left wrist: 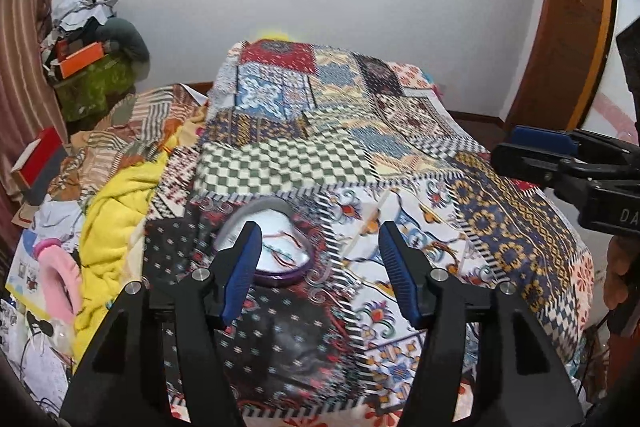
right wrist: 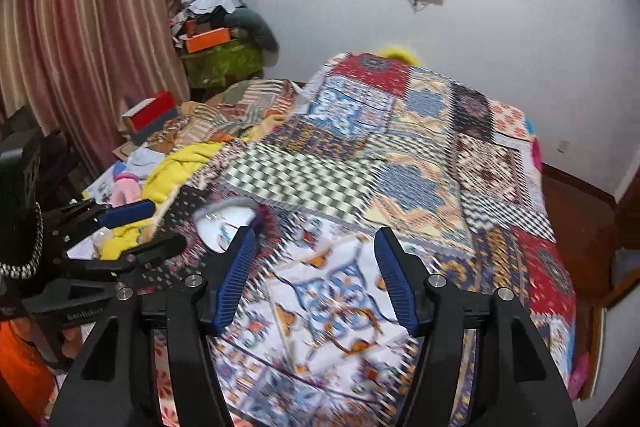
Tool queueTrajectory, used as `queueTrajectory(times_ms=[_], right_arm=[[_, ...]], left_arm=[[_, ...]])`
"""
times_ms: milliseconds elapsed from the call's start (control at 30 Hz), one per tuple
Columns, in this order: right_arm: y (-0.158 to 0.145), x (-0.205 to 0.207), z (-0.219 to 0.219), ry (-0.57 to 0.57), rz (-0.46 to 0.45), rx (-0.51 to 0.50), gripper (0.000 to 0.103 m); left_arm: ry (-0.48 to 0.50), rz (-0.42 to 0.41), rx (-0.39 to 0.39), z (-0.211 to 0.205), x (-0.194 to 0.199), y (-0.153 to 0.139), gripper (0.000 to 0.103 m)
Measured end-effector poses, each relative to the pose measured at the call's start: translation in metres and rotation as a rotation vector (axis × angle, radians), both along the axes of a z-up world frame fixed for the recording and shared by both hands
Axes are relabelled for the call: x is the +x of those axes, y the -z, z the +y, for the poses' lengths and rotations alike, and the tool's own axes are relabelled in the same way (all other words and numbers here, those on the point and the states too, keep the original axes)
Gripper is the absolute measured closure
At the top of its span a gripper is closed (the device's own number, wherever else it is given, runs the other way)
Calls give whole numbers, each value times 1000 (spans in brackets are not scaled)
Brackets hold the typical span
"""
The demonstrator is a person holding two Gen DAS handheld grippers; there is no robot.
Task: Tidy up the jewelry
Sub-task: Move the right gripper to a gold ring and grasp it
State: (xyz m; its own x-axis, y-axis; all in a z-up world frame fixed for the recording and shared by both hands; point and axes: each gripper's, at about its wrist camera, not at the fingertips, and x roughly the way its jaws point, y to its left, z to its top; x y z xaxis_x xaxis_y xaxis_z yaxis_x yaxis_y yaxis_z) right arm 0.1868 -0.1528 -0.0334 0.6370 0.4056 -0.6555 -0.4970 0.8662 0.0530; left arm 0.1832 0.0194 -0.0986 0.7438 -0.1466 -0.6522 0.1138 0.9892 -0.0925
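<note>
Left gripper (left wrist: pixel 320 255) spread wide, empty; jewelry box (left wrist: pixel 276 247) (heart-shaped, blurred) just behind its left finger. Right gripper (right wrist: pixel 316 259) likewise spread, empty.

Little legible lettering — only marks on the two grippers' black bodies.

In the left wrist view, the right gripper (left wrist: pixel 516 147) at the right edge bears raised letters "DA" on its black housing (left wrist: pixel 612 213), the rest cut off by the frame. In the right wrist view, the left gripper (right wrist: pixel 152 223) at the left edge carries a small pale word on its black arm (right wrist: pixel 80 315) — it looks like "GenRobot", though blur leaves the letters uncertain. The wall screens, boxes and papers show nothing readable.
</note>
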Motion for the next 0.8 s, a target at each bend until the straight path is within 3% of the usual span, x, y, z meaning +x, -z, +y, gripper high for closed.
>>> queueTrajectory(times_ms=[367,633,800], right_arm=[[52,-4,-45,82,113,-94,45],[93,2,-53,74,219,-160,45],[105,10,-49,58,246,-145,45]], left_arm=[[49,133,-18,-21,6,43,43],[67,235,-9,-27,13,84,43],[85,259,-8,-33,20,100,44]])
